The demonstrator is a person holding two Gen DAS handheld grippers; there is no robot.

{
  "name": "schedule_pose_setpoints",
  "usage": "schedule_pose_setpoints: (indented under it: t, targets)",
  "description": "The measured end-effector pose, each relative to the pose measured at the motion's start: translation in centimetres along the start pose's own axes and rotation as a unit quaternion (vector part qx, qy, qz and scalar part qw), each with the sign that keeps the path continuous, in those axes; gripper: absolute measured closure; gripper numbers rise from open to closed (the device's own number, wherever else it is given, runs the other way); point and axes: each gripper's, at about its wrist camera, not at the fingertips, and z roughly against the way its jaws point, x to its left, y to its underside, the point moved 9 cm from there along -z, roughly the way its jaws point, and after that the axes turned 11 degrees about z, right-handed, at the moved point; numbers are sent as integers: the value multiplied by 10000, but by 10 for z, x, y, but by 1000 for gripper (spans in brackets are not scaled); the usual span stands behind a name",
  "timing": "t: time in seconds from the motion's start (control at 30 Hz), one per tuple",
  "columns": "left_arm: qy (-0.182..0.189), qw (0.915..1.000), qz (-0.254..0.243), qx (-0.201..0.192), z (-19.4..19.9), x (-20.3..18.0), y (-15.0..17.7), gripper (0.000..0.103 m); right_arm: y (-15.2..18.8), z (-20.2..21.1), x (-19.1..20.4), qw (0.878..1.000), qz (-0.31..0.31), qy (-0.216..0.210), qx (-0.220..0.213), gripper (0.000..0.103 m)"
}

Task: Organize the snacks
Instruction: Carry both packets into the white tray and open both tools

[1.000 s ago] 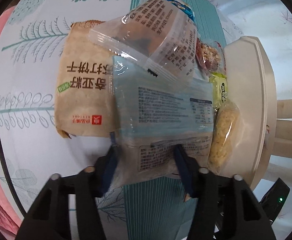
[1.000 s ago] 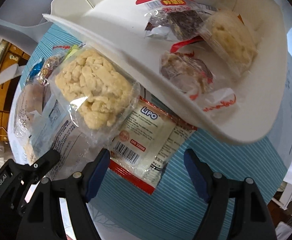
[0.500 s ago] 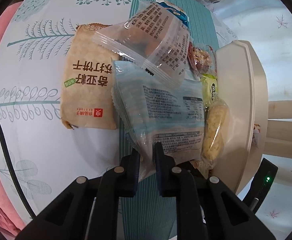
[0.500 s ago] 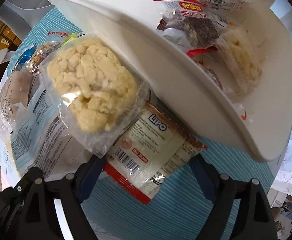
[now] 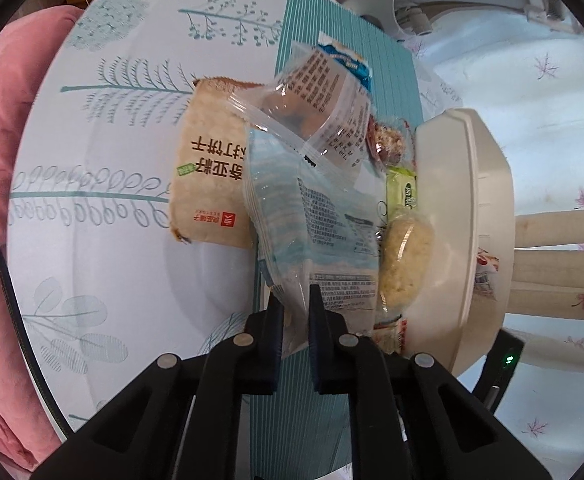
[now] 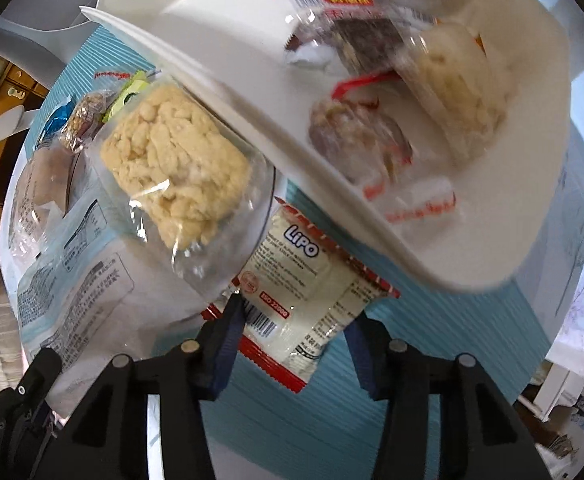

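On the leaf-print tablecloth (image 5: pixel 92 208), my left gripper (image 5: pixel 295 312) has just pinched the pale-blue plastic snack packet (image 5: pixel 312 216) for lifting, while my right gripper (image 6: pixel 292 336) is closing around the red-edged white Lipo biscuit packet (image 6: pixel 300 280).

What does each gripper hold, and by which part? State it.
Left gripper: shut on the near edge of the pale blue snack bag. Right gripper: jaws closing around the near end of the Lipo packet, not yet gripping.

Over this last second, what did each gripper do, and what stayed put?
The left gripper closed its fingers on the pale blue packet's edge and began lifting it. The right gripper moved in around the Lipo packet; its jaws are closing, not yet clearly gripping. The white tray and its snacks stayed put.
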Motion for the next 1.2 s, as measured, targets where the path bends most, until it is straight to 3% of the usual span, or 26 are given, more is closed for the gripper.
schedule_pose_setpoints:
  t: [0.3, 0.5, 0.83, 0.87, 1.03, 1.2]
  targets:
    - [229, 9986, -122, -463, 45, -7, 7, 96, 20, -2, 1, 9983, -48, -412, 407, 54]
    - [429, 9956, -221, -799, 81, -19, 12, 97, 34, 12, 21, 9960, 306, -732, 407, 54]
    - [767, 9863, -571, -1348, 138, -53, 27, 97, 40, 55, 66, 9801, 1441, -1360, -95, 54]
    - [814, 9847, -618, -1408, 143, -58, 29, 97, 54, 65, 58, 9779, 1535, -1408, -163, 54]
    - [965, 9785, -781, -1645, 156, -82, 34, 97, 43, 97, 61, 9632, 2100, -1528, -700, 54]
    - [1084, 9741, -802, -1816, 159, -109, 40, 97, 33, 125, 37, 9530, 2354, -1580, -1072, 54]
